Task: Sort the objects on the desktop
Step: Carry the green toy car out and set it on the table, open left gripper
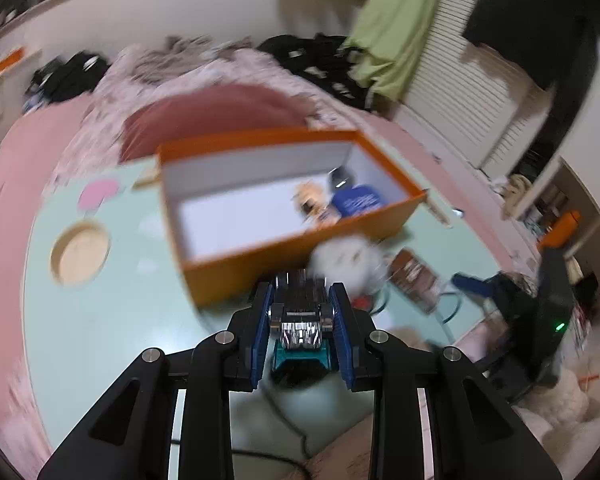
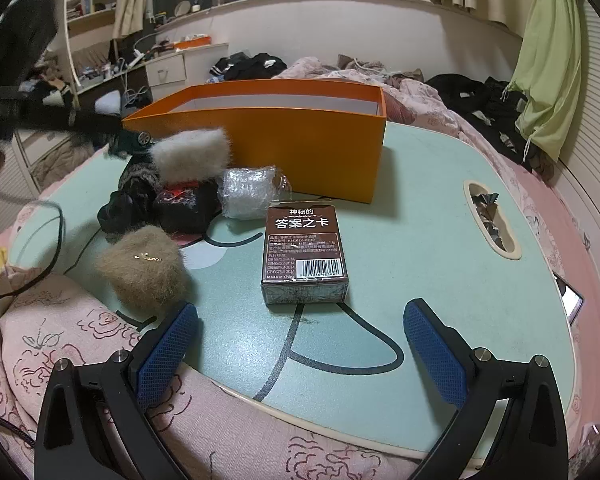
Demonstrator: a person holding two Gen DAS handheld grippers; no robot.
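Desktop objects are seen scattered on a pale mint-green bench (image 2: 420, 216) beside a rectangular orange cardboard box (image 2: 300, 152) with a white inside. In the right wrist view, from the left, a tan fluffy fur pouch (image 2: 142, 270) lies near the bench's front edge, with a heap of black fabric (image 2: 156, 204) behind it and a pale grey fluffy fur piece (image 2: 192, 154) on top of that heap. Just to the right a bubble-wrapped roll (image 2: 248, 192) is seen, close to the box wall. A brown card box with a barcode (image 2: 302, 254) lies flat further right, apart from the rest. The right tool (image 2: 300, 340) is held wide, its blue pads (image 2: 168, 352) spread with nothing between them, the card box lying just ahead.

In the blurred left wrist view, a round recess (image 1: 80, 256) is seen in the bench at the left. The left tool (image 1: 302, 320) is narrowed on a small silver and black metal gadget with a teal base (image 1: 300, 332), held above the bench in front of the orange box (image 1: 292, 196). Inside the box, a blue item (image 1: 358, 200) and a small orange-toned item (image 1: 312, 200) lie at the right end.
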